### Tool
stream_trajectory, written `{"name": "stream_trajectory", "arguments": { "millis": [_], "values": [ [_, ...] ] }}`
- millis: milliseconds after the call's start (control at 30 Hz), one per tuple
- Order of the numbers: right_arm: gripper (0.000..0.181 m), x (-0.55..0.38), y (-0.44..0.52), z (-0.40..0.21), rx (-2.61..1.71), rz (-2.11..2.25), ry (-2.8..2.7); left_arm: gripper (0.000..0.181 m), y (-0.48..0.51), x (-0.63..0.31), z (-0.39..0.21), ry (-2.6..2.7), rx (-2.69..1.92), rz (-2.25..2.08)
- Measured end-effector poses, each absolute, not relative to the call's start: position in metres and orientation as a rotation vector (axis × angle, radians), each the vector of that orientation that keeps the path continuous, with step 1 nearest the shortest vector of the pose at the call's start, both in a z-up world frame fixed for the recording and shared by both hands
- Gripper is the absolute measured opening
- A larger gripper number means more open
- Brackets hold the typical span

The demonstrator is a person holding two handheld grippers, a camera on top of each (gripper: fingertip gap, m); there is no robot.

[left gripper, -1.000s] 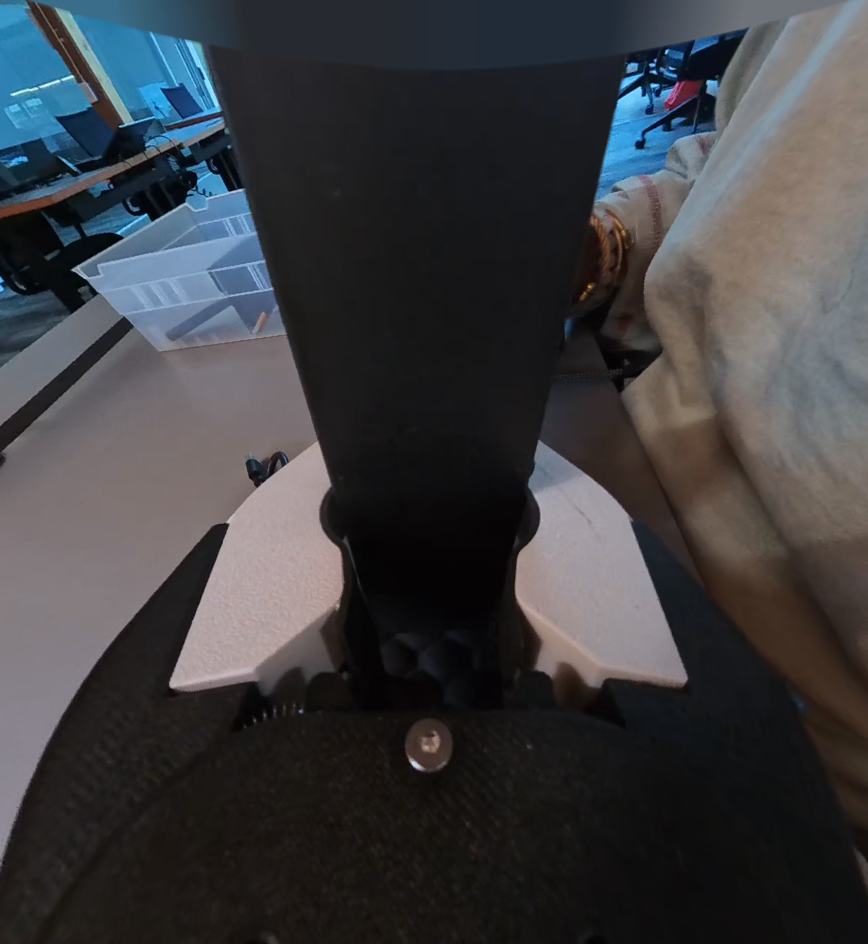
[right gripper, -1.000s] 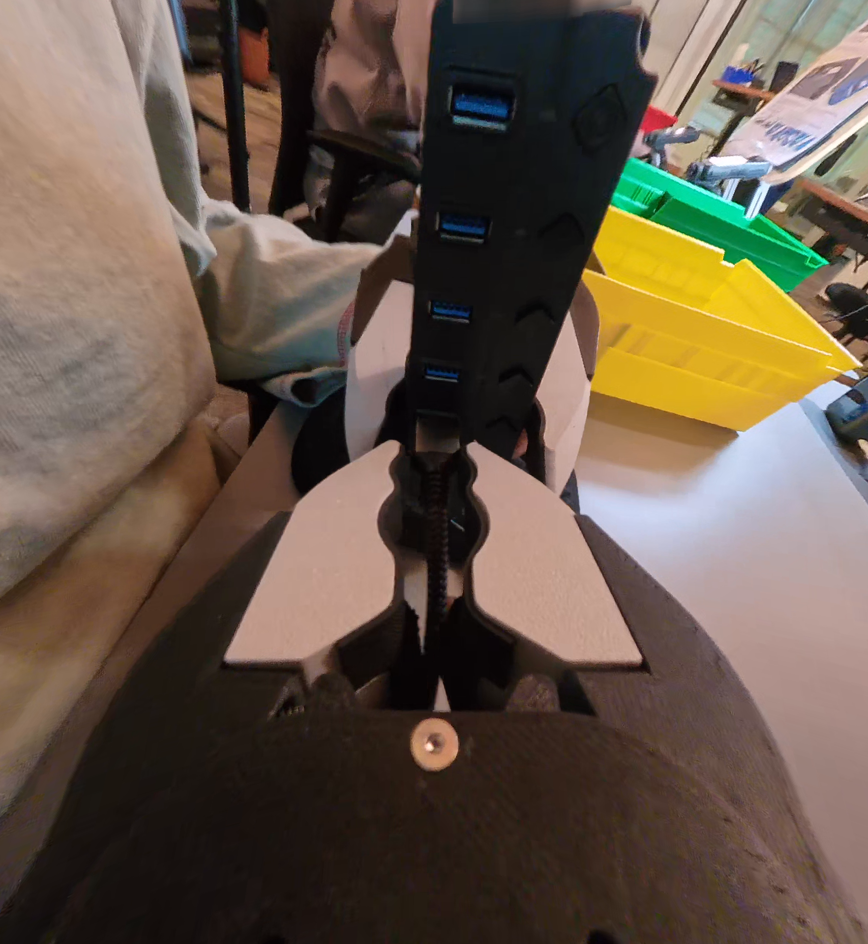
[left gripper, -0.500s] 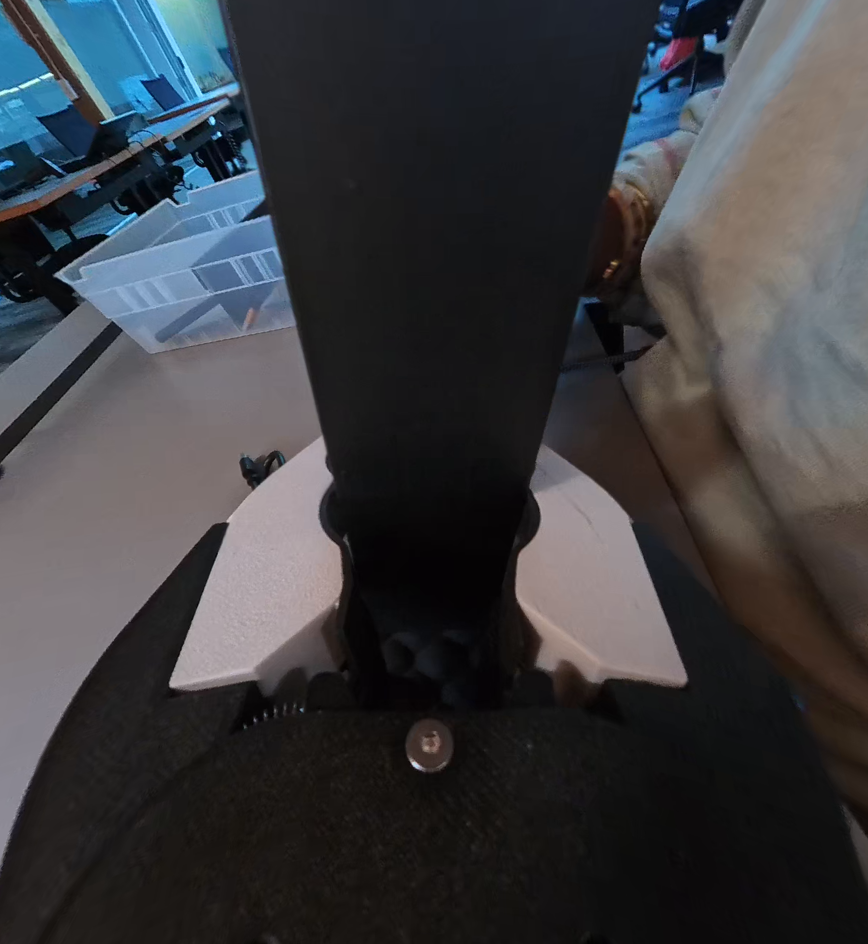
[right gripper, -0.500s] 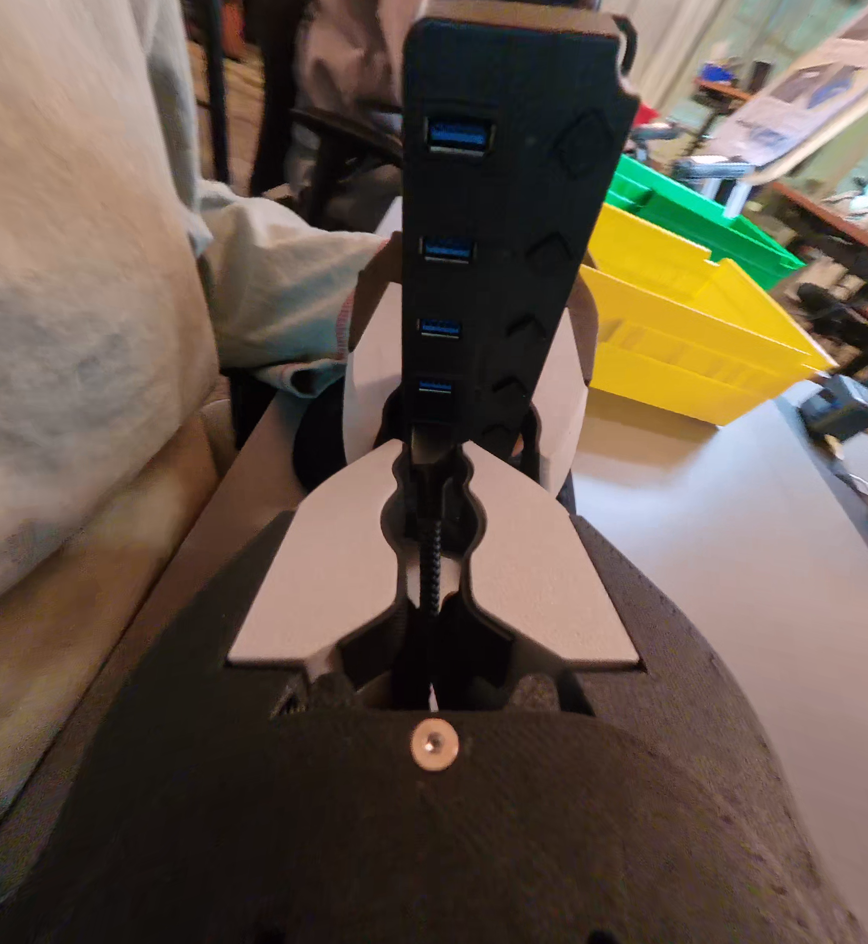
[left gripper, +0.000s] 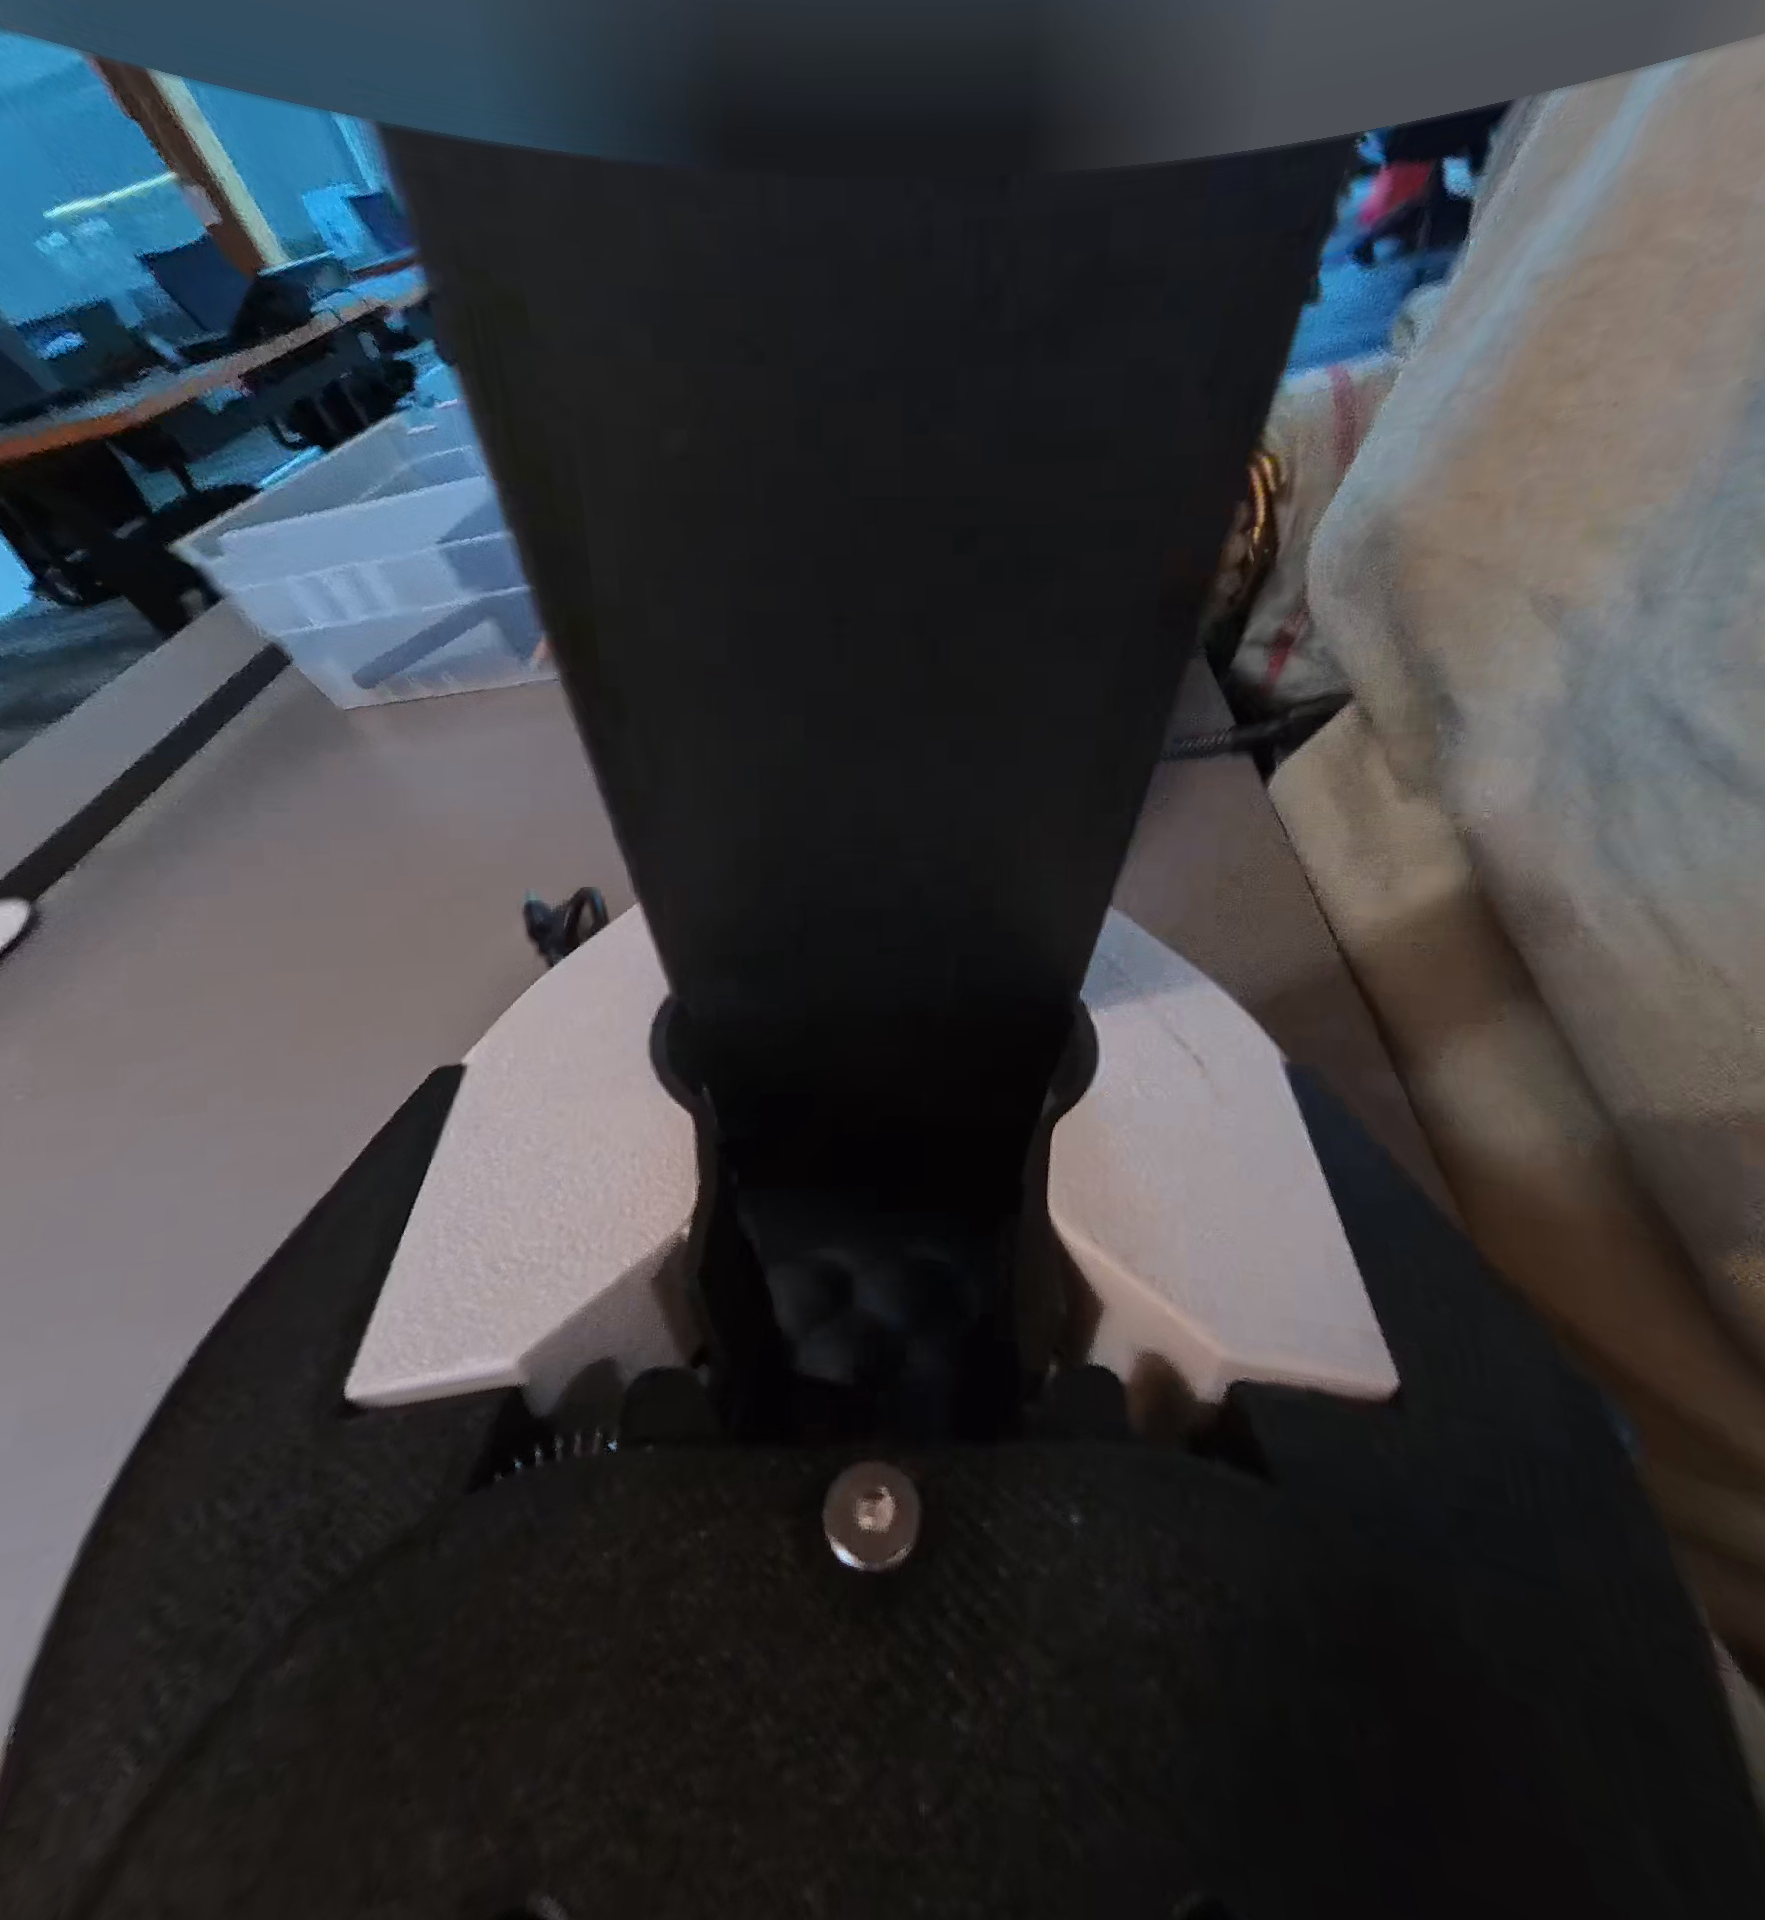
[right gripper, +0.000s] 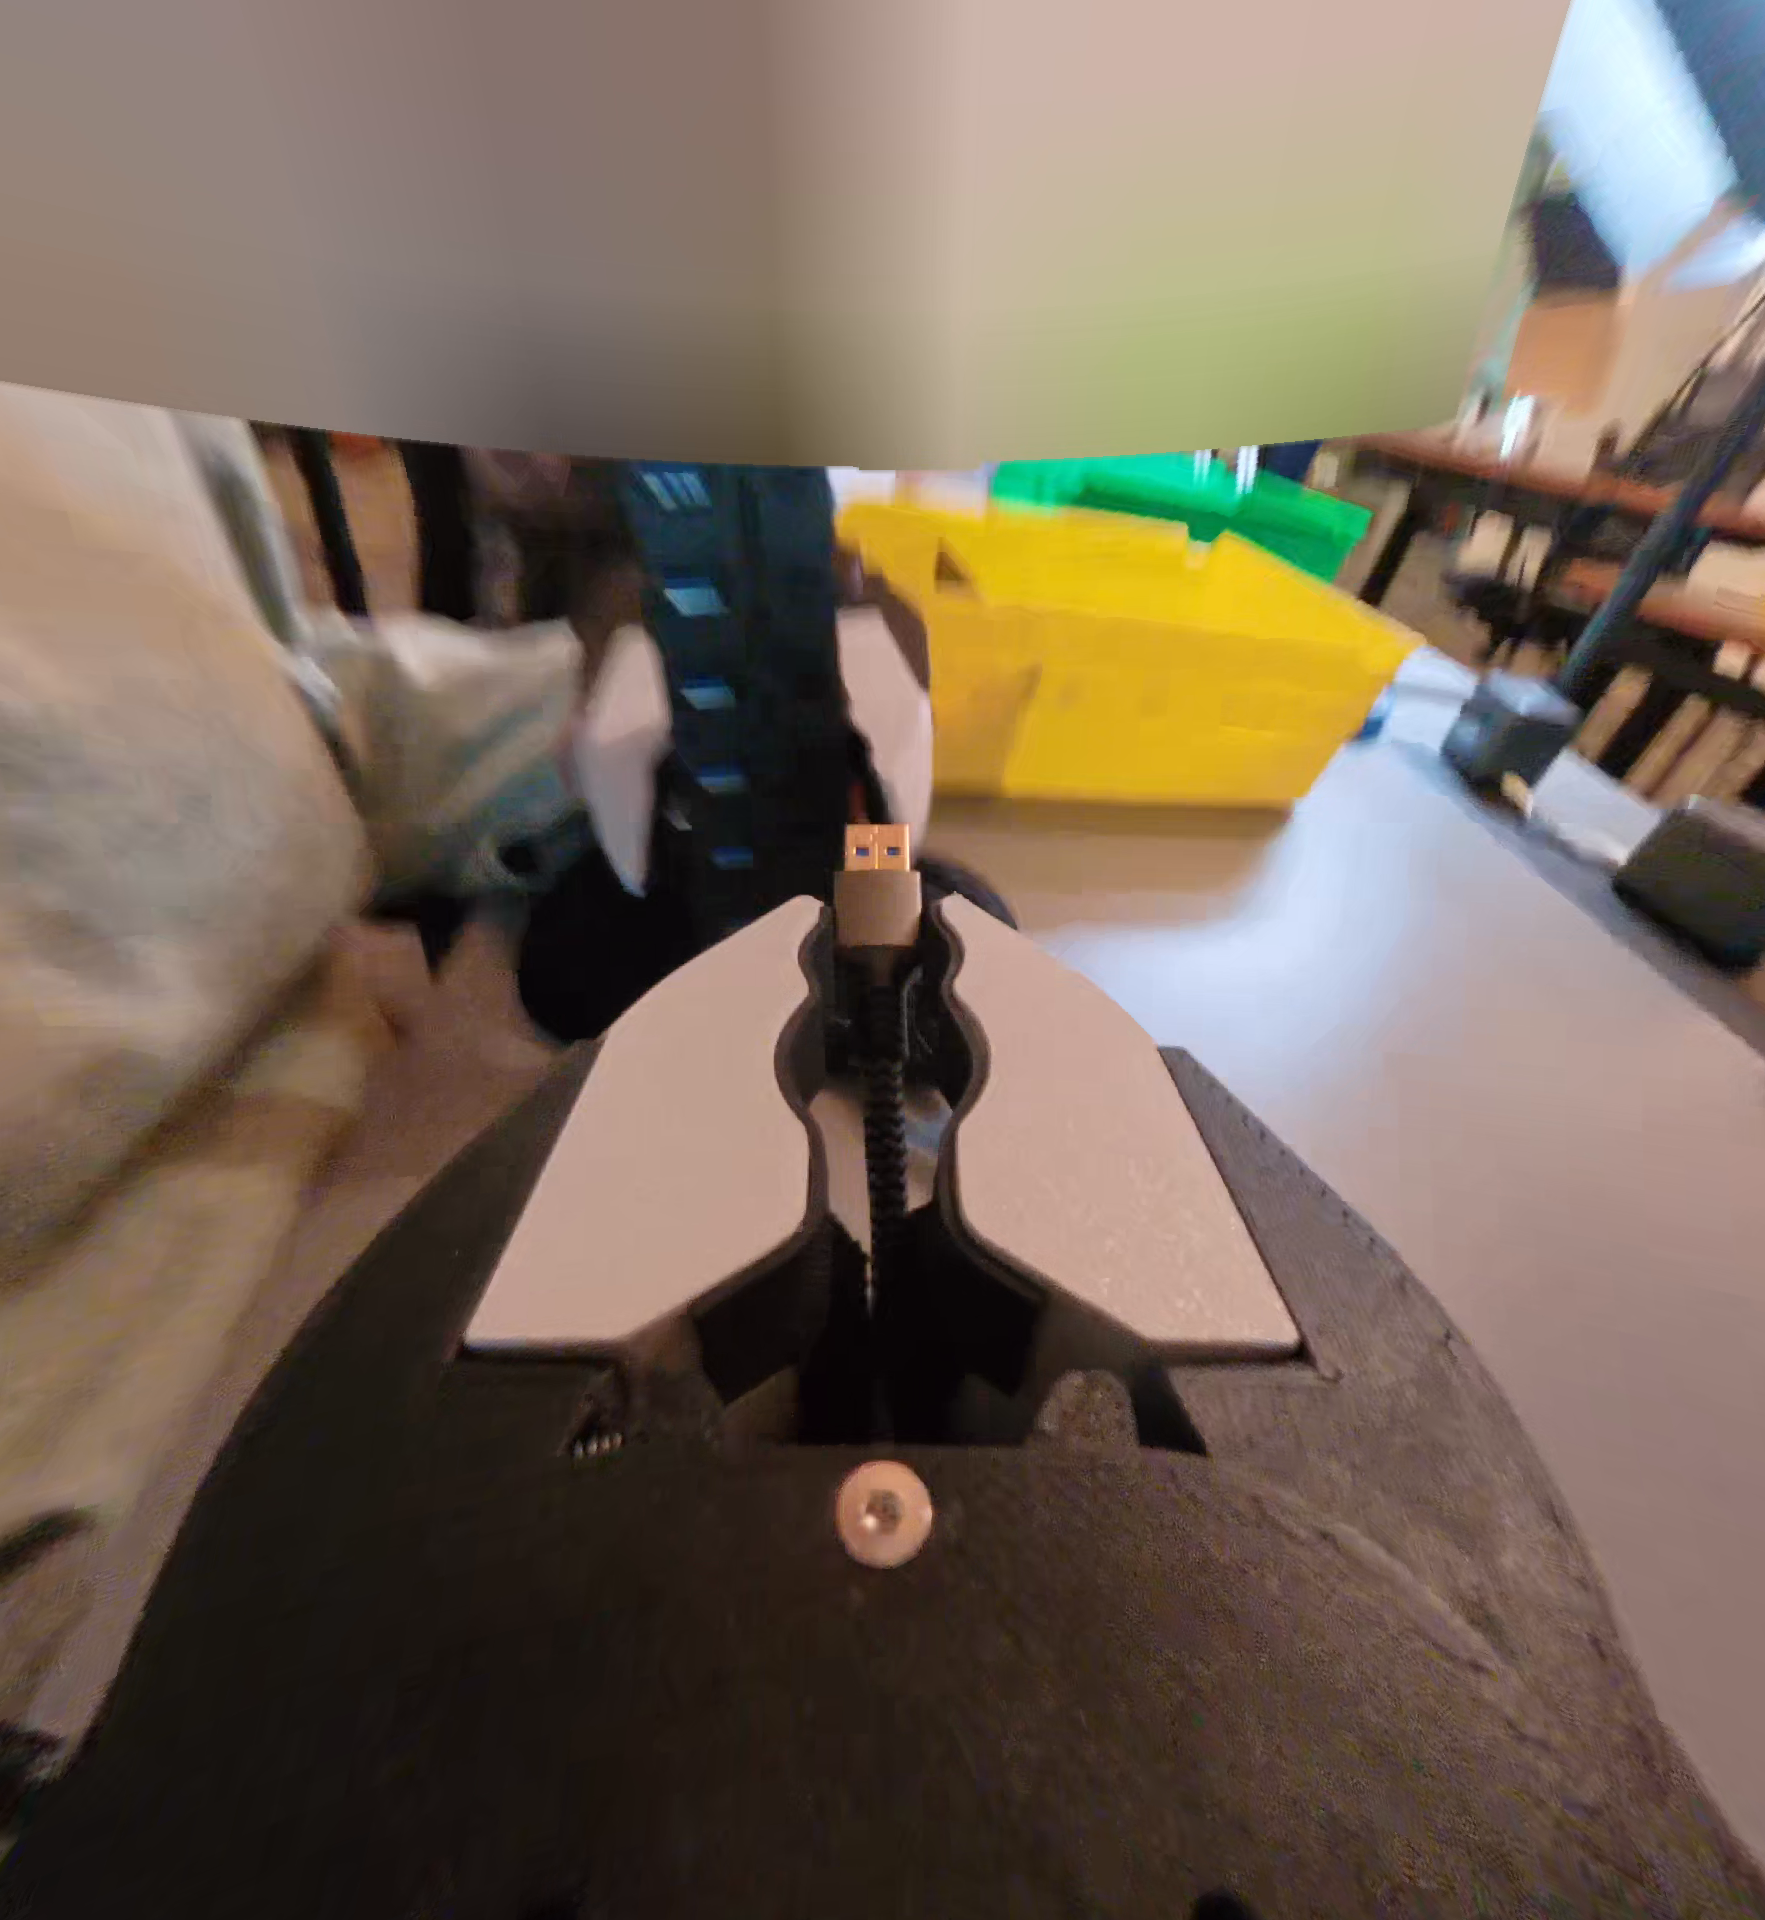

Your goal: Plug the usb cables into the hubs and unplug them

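My left gripper [left gripper: 873,1039] is shut on the lower end of a black USB hub [left gripper: 857,571], which stands upright with its plain back filling the left wrist view. In the right wrist view the hub [right gripper: 743,665] shows farther off, its blue ports facing me, between the left gripper's white fingers [right gripper: 618,758]. My right gripper [right gripper: 878,925] is shut on a USB cable plug [right gripper: 878,883] with a grey shell and a gold tip. The plug is out of the hub and apart from it. Its braided black cable [right gripper: 883,1143] runs back between the fingers.
A yellow bin [right gripper: 1117,665] and a green bin [right gripper: 1169,499] stand behind the hub. Black devices [right gripper: 1730,894] sit at the table's right. A clear bin [left gripper: 379,582] and a small black cable end [left gripper: 561,920] lie on the left. The person's cream sleeve [left gripper: 1584,727] is close by. About 6 cm separates my left fingertips from my right.
The right gripper has pulled the plug out of the hub's lowest port and drawn back, so the hub now stands farther away. The left gripper keeps hold of the hub.
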State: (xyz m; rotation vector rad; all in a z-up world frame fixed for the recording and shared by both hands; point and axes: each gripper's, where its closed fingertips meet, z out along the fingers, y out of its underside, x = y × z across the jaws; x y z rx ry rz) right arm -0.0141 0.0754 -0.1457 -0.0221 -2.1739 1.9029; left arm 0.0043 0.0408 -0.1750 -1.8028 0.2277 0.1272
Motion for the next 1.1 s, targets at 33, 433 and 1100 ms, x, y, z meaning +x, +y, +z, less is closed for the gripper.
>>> {"name": "stream_trajectory", "arguments": {
  "millis": [33, 433, 1100],
  "values": [
    [0.015, -0.006, 0.089, -0.13, -0.022, 2.013, -2.095, 0.065, 0.036, 0.0, -0.173, 0.185, -1.789, 0.112],
    [0.016, -0.054, 0.281, 0.072, -0.325, 1.479, -1.254, 0.065, 0.036, 0.0, -0.175, 0.191, -1.815, 0.147],
    [0.017, -0.136, 0.419, -0.114, -0.553, 0.424, -1.901, 0.065, 0.036, -0.001, -0.174, 0.179, -1.815, 0.154]
  ]
}}
